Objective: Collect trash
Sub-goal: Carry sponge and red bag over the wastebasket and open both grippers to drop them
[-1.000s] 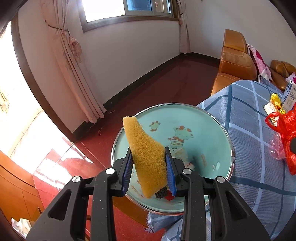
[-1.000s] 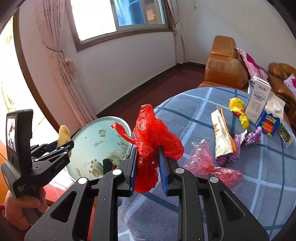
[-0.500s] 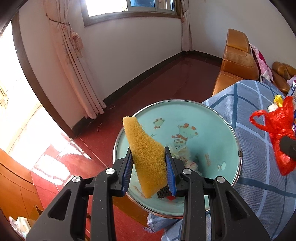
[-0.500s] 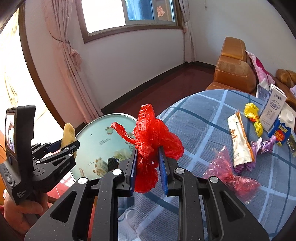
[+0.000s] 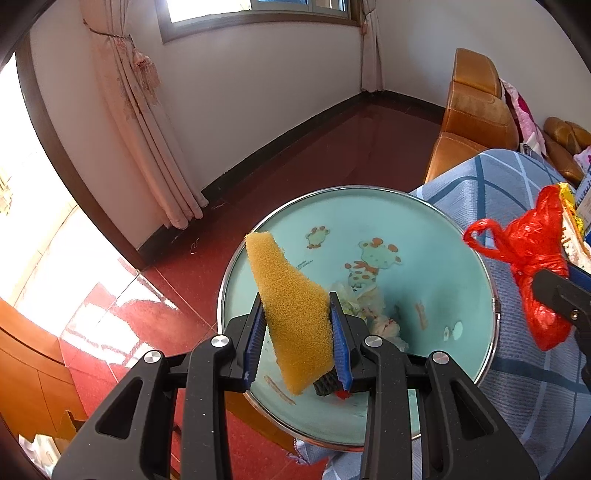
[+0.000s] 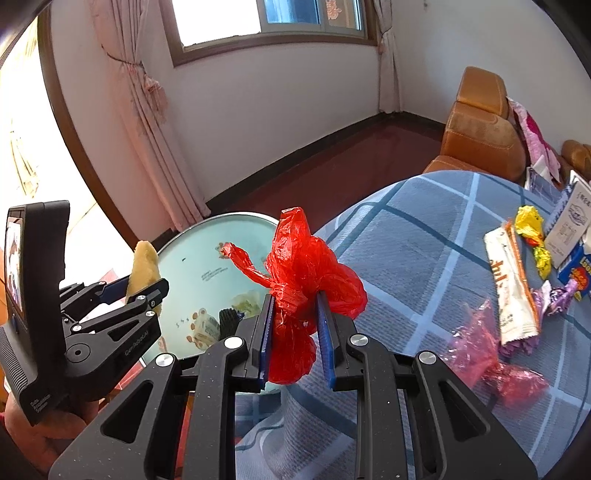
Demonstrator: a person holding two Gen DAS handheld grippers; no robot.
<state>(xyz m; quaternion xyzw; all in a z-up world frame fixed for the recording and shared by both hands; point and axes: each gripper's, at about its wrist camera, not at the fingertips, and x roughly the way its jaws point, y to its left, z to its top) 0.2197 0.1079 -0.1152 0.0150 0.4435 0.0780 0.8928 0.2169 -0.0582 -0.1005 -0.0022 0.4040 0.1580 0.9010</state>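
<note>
Right claw [image 6: 293,330], gripping the red bag [image 6: 306,280], has neared the basin [image 6: 207,254].

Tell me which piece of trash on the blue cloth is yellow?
The crinkled yellow wrapper at the far right, beside the white carton. The long packet is white and orange, the wrappers near it purple and pink.

White walls [image 5: 258,92] meet a glossy dark-red floor [image 5: 332,147] along a dark baseboard. A wood-framed window [image 6: 273,22] lets in strong daylight, and pale pink curtains [image 5: 147,147] hang tied back beside it (a second one fills the far corner). An orange-brown leather sofa [image 6: 480,133] stands at the right wall, sun glaring on the floor at left.
</note>
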